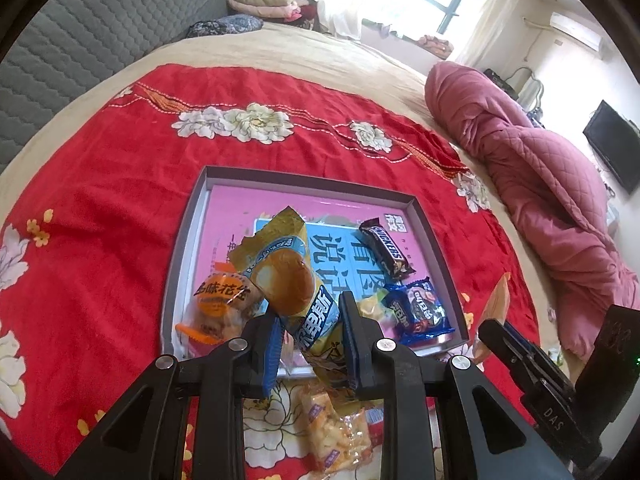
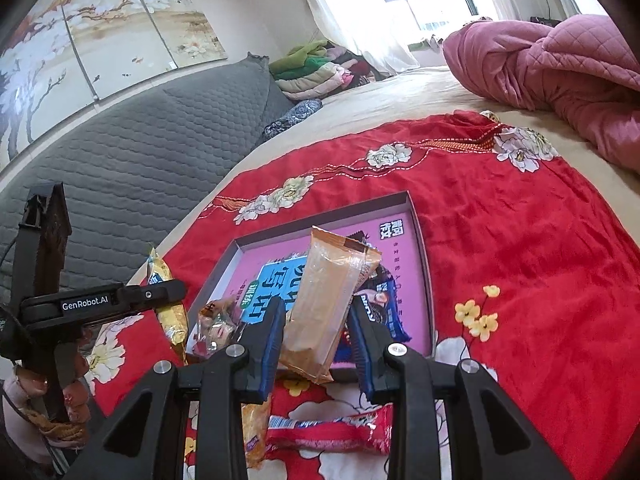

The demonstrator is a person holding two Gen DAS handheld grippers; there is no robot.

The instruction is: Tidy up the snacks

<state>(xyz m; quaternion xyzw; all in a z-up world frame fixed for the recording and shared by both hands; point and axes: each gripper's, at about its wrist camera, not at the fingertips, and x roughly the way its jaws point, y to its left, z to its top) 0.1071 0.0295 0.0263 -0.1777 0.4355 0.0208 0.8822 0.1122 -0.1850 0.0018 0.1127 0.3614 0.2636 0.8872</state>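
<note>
A shallow box lid (image 1: pixel 420 216) with a pink printed floor lies on the red floral bedspread. My left gripper (image 1: pixel 310 332) is shut on a yellow-blue bread snack pack (image 1: pixel 292 276), held over the lid's near edge. In the lid lie an orange peanut pack (image 1: pixel 222 304), a Snickers bar (image 1: pixel 386 252) and a blue cookie pack (image 1: pixel 420 308). My right gripper (image 2: pixel 318 332) is shut on a tan wafer pack (image 2: pixel 324 300), held above the lid (image 2: pixel 416 216). The left gripper also shows in the right wrist view (image 2: pixel 160 292).
A clear cracker pack (image 1: pixel 340 432) lies on the bedspread below my left gripper. A red snack bar (image 2: pixel 332 432) and an orange pack (image 2: pixel 256 428) lie below my right gripper. A pink quilt (image 1: pixel 540 176) is heaped to the right. A grey headboard (image 2: pixel 140 144) stands behind.
</note>
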